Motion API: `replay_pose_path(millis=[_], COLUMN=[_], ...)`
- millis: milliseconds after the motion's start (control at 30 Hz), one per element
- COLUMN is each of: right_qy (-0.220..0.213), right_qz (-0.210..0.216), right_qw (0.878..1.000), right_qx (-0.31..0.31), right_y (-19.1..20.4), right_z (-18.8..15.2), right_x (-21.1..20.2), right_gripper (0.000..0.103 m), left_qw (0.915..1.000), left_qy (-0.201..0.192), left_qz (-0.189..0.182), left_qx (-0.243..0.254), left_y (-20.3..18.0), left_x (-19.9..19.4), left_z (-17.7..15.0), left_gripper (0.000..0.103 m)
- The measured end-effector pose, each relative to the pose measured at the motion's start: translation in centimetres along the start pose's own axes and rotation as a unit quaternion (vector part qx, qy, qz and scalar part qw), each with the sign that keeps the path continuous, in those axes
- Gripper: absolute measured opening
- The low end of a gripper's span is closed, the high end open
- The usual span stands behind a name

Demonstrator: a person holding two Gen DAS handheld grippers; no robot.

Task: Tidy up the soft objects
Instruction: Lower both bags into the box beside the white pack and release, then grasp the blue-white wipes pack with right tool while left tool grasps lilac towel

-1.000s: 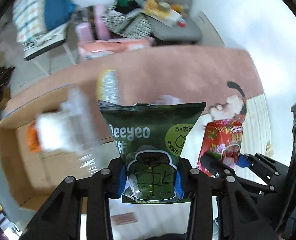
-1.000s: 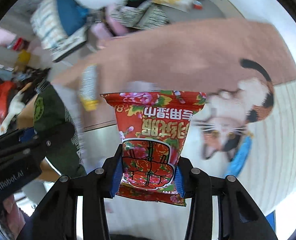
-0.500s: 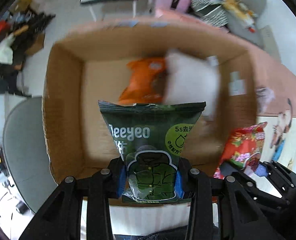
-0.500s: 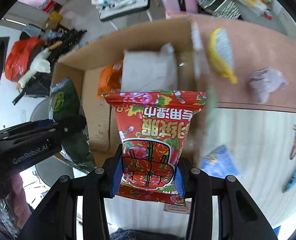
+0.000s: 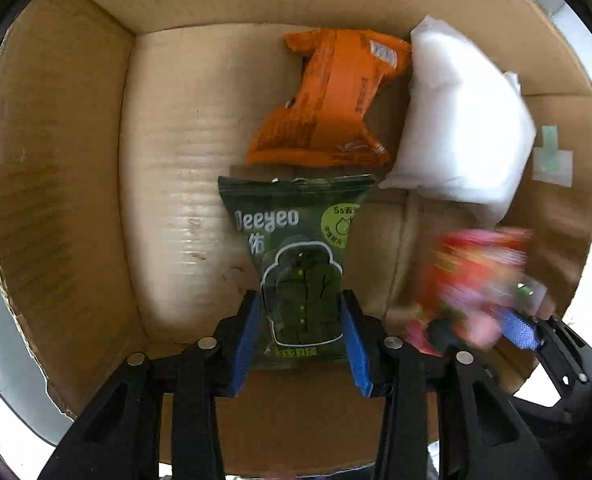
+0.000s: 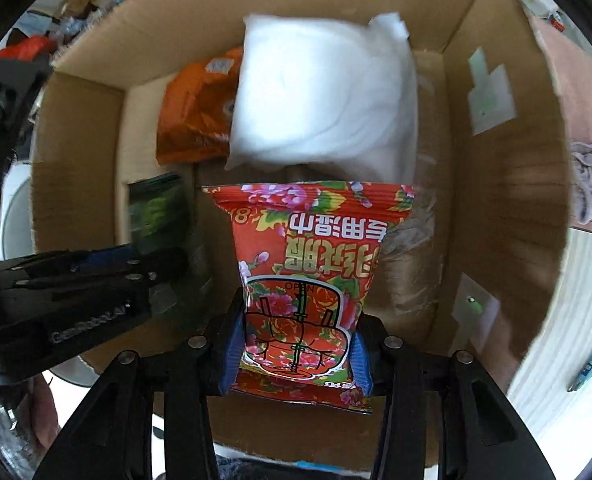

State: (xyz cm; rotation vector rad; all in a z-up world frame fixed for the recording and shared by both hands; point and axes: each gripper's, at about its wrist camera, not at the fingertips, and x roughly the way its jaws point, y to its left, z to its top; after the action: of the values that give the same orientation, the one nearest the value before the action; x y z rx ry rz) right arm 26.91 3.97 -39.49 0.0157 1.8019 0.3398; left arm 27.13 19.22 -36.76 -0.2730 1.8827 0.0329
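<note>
L tongs (image 5: 302,334) grip green pack (image 5: 296,256), R tongs (image 6: 298,354) grip red pack (image 6: 310,280), both over box (image 5: 67,184).

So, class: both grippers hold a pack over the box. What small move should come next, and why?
Probably lower and open the left gripper: its green pack hangs over bare floor of the box, clear of the orange pack and white bag.
</note>
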Motion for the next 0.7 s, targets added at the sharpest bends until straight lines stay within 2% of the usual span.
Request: replay_pose_path(millis=[67, 267, 333, 400, 433, 467, 533, 633, 700], right_qy=[-0.008, -0.021, -0.027, -0.036, -0.041, -0.046, -0.055, -0.081, -0.093], right_qz=[-0.004, -0.02, -0.03, -0.038, -0.037, -0.032, -0.03, -0.046, -0.052], right_qw=[1.0, 1.0, 0.999, 0.999, 0.998, 0.998, 0.998, 0.996, 0.994], right_qx=[0.002, 0.005, 0.004, 0.005, 0.005, 0.007, 0.012, 0.015, 0.014], right_y=[-0.3, -0.6, -0.3, -0.4, -0.6, -0.7, -0.9, -0.6, -0.5], right_z=[0.0, -0.7, -0.8, -1.4, -1.7, -2.0, -2.7, -4.1, -4.9], right_x=[-0.2, -1.9, -3.3, -4.3, -4.7, -5.1, -6.0, -7.3, -8.4], right_gripper=[0.086, 0.086, 0.091, 0.103, 0.103, 0.103, 0.103, 0.103, 0.103], left_qw=[0.9999, 0.9981, 0.9967, 0.9954, 0.9944, 0.9932, 0.9894, 0.9832, 0.9811], left_qy=[-0.013, -0.049, -0.063, -0.079, -0.089, -0.098, -0.125, -0.158, -0.172], left_qz=[0.009, 0.037, 0.047, 0.05, 0.053, 0.058, 0.069, 0.085, 0.082], left_qx=[0.004, 0.012, 0.018, 0.022, 0.023, 0.025, 0.028, 0.032, 0.033], left_y=[-0.1, -0.1, -0.5, -0.9, -1.1, -1.3, -1.6, -1.6, -1.7], left_x=[-0.8, -3.5, -4.5, -5.7, -6.2, -6.7, -7.4, -8.9, -9.8], left_z=[-0.3, -2.1, -3.3, -4.3, -5.0, -5.4, -5.8, -6.7, -7.7], left_gripper=[0.048, 0.048, 0.048, 0.049, 0.057, 0.077, 0.099, 0.099, 0.099])
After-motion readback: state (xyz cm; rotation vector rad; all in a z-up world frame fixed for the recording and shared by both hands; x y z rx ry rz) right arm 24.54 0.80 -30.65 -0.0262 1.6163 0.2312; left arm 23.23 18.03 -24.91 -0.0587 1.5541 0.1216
